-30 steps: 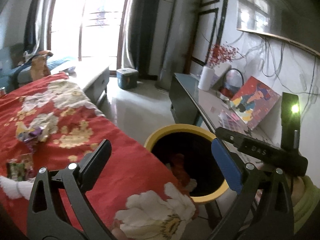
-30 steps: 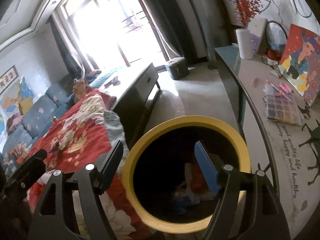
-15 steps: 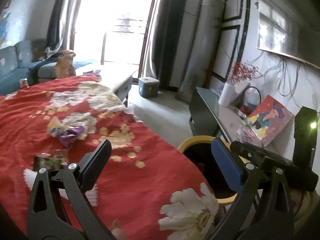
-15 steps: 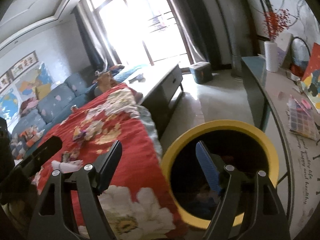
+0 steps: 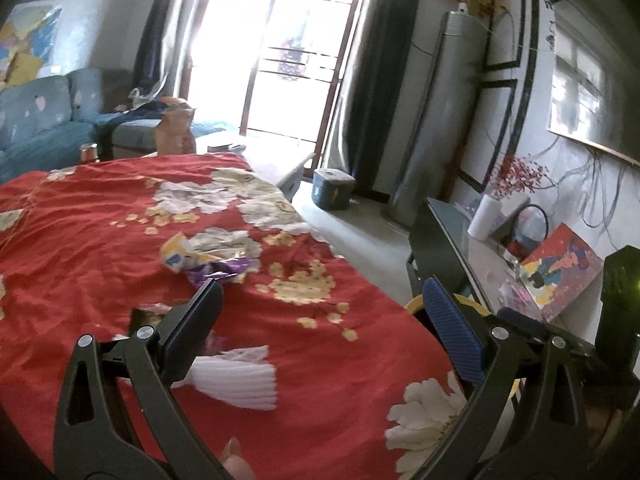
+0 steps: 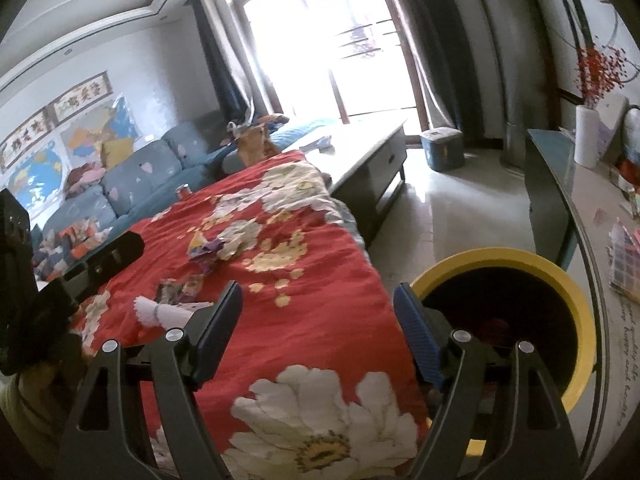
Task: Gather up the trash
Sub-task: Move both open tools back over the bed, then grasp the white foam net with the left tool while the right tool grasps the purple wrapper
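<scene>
A red flowered cloth (image 5: 120, 240) covers the table. On it lie a yellow and purple crumpled wrapper (image 5: 208, 260), a dark snack wrapper (image 5: 146, 318) and a white ribbed piece (image 5: 240, 376). My left gripper (image 5: 320, 320) is open and empty above the cloth, just right of the white piece. My right gripper (image 6: 318, 328) is open and empty over the cloth's near edge, beside the yellow-rimmed black bin (image 6: 520, 276). The bin holds some trash. The wrappers (image 6: 206, 250) and the white piece (image 6: 160, 314) also show in the right wrist view.
A dark side table (image 6: 560, 184) with a white vase, a painting and a bead box stands right of the bin. A low cabinet (image 6: 372, 152), a blue box (image 6: 442, 148) on the floor and a blue sofa (image 6: 132, 184) lie farther back.
Both grippers have swung left from over the bin toward the red cloth. The wrappers and the white piece now lie closer to the left gripper. Both stay open.
</scene>
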